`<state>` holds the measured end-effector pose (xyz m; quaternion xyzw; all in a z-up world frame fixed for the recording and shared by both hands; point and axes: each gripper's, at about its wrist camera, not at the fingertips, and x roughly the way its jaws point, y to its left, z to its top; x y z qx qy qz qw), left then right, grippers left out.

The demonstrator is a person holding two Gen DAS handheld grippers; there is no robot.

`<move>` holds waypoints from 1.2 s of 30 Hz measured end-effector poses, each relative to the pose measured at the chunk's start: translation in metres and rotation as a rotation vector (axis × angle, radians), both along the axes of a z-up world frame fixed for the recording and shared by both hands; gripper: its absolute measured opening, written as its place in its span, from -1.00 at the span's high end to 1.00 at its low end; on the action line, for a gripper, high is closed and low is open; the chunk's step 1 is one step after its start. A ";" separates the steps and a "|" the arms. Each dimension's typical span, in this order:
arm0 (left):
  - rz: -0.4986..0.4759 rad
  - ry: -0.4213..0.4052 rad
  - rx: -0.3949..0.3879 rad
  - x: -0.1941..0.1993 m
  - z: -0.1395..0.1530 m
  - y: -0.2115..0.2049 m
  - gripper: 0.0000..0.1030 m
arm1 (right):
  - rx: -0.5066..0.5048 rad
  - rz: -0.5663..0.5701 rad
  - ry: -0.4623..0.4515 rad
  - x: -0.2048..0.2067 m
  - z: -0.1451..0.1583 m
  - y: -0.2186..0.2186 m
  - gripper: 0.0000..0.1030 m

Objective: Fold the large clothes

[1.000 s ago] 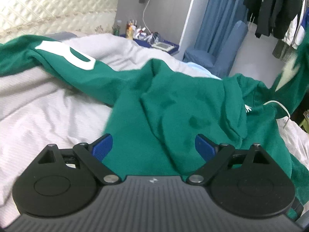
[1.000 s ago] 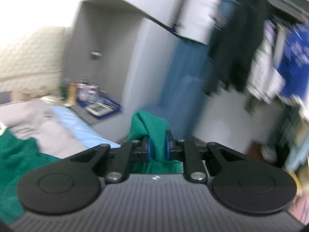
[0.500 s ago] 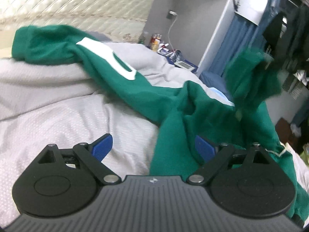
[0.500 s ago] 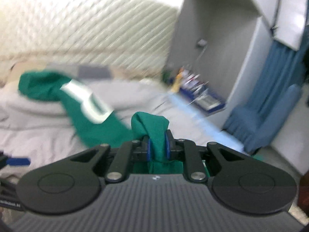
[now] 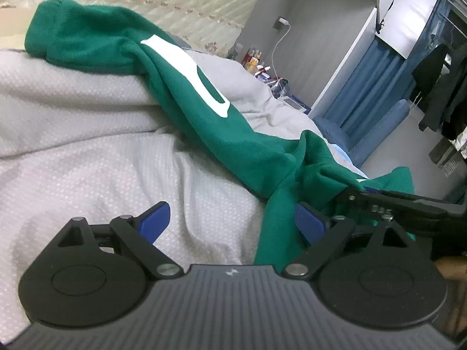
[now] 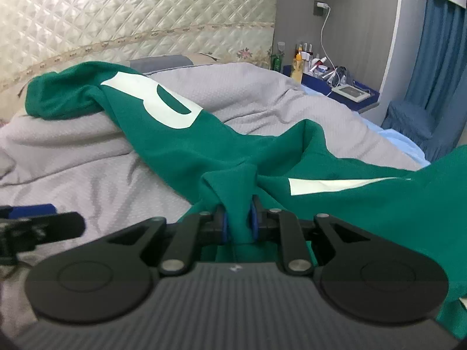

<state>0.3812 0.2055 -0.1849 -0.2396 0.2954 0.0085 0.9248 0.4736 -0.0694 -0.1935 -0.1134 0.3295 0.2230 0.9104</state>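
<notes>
**Bunched sweatshirt, one-sided grip**

The right gripper has its jaws clamped on a fold of the green sweatshirt, which sprawls across the grey bed. The left gripper hangs wide and empty. Pulling now may drag twisted, probably layered cloth into a crooked fold.

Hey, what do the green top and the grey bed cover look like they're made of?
Green top: looks like a soft, matte knit, perhaps fleece or sweatshirt cotton; it drapes in thick, rounded folds, with a flat white printed letter.
Grey bed cover: seems a woven cotton-type cloth, matte, with a fine raised dot texture, maybe waffle or piqué weave. The exact fibre can't be told.
</notes>
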 end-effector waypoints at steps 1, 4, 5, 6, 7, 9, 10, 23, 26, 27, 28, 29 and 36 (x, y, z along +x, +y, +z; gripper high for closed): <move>0.000 0.000 -0.005 0.001 -0.001 -0.001 -0.84 | 0.008 -0.003 0.008 -0.001 0.003 -0.003 0.64; -0.002 -0.009 -0.012 0.001 -0.001 -0.002 -0.84 | 0.062 -0.015 0.053 -0.005 0.013 -0.018 0.58; 0.000 -0.011 -0.010 0.001 -0.001 -0.003 -0.84 | 0.084 -0.019 0.071 -0.007 0.016 -0.025 0.46; 0.000 -0.011 -0.007 0.001 -0.001 -0.004 -0.84 | 0.103 -0.022 0.090 -0.008 0.018 -0.031 0.30; 0.000 -0.011 -0.002 0.001 0.000 -0.006 -0.84 | 0.121 -0.027 0.110 -0.011 0.019 -0.039 -0.23; -0.006 -0.013 0.010 0.001 0.001 -0.009 -0.84 | 0.173 -0.034 0.122 -0.018 0.020 -0.055 -0.82; -0.012 -0.015 0.018 0.000 0.002 -0.011 -0.84 | 0.202 -0.038 0.115 -0.022 0.021 -0.063 -0.79; -0.125 -0.026 -0.023 0.000 -0.006 -0.031 -0.82 | 0.392 -0.282 0.037 -0.022 0.044 -0.165 -0.78; -0.170 -0.053 -0.060 0.001 -0.003 -0.043 -0.81 | 0.414 -0.335 0.075 -0.006 0.030 -0.178 -0.44; -0.185 -0.068 -0.070 0.000 -0.001 -0.047 -0.81 | 0.422 -0.343 0.104 0.000 0.022 -0.180 -0.39; -0.211 -0.088 -0.088 0.000 0.002 -0.052 -0.81 | 0.428 -0.346 0.117 0.004 0.017 -0.181 -0.31; -0.234 -0.103 -0.103 0.000 0.004 -0.057 -0.81 | 0.432 -0.340 0.123 0.008 0.012 -0.181 -0.20; -0.313 -0.148 -0.089 0.006 0.000 -0.092 -0.81 | 0.372 -0.231 0.069 0.022 0.003 -0.160 0.00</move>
